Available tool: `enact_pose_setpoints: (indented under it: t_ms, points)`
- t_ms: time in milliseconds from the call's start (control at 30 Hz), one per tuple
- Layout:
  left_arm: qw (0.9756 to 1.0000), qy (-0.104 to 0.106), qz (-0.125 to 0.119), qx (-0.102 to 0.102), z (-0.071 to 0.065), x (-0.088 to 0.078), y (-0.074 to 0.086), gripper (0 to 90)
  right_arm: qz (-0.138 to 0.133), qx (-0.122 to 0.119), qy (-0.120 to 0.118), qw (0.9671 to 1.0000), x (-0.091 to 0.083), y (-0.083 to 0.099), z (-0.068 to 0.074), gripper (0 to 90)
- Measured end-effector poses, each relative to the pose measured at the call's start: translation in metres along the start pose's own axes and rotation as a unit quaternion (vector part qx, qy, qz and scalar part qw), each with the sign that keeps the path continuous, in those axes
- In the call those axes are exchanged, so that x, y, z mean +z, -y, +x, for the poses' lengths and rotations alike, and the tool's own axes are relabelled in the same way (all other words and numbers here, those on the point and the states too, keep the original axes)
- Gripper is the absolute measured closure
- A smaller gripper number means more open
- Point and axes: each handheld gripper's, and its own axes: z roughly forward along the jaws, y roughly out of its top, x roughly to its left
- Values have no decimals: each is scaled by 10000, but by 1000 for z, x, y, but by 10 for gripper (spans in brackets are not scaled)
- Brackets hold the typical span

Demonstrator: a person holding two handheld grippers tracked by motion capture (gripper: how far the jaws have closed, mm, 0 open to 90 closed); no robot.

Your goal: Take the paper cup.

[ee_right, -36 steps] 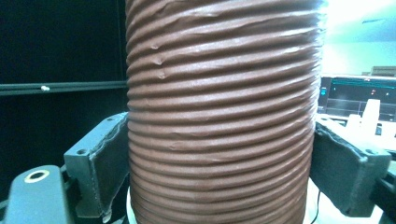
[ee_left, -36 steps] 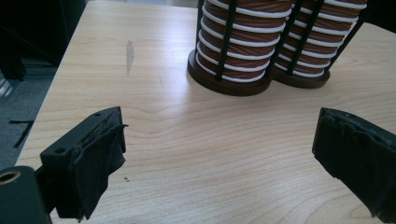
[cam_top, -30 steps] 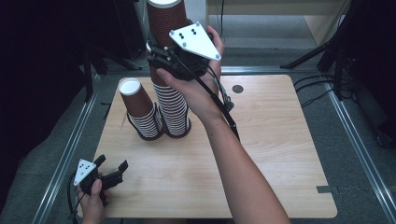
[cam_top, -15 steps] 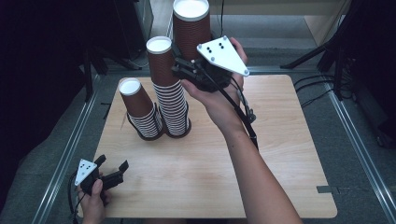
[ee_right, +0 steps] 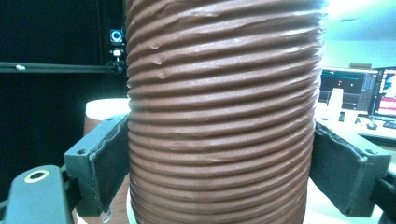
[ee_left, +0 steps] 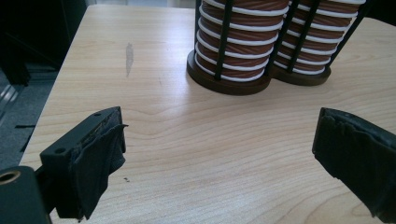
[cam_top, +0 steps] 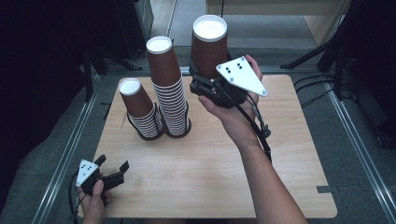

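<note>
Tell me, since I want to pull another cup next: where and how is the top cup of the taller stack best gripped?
Grip the top cup of the taller stack on its bare ribbed wall just under the white rim, jaws level, coming from the right. That part stands clear above the holder's black bars, and the shorter stack crowds its left. The right gripper holds its cup this way.
</note>
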Motion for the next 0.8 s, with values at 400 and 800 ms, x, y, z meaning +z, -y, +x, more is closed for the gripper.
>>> enact_pose_setpoints:
  t_ms: [400,800]
  points:
    - [10000,-59,9,47,-2,1,0,25,280,85,115,9995,-19,39,-18,133]
    - [9999,-101,35,123,-3,1,0,25,399,250,251,9986,-43,71,-36,134]
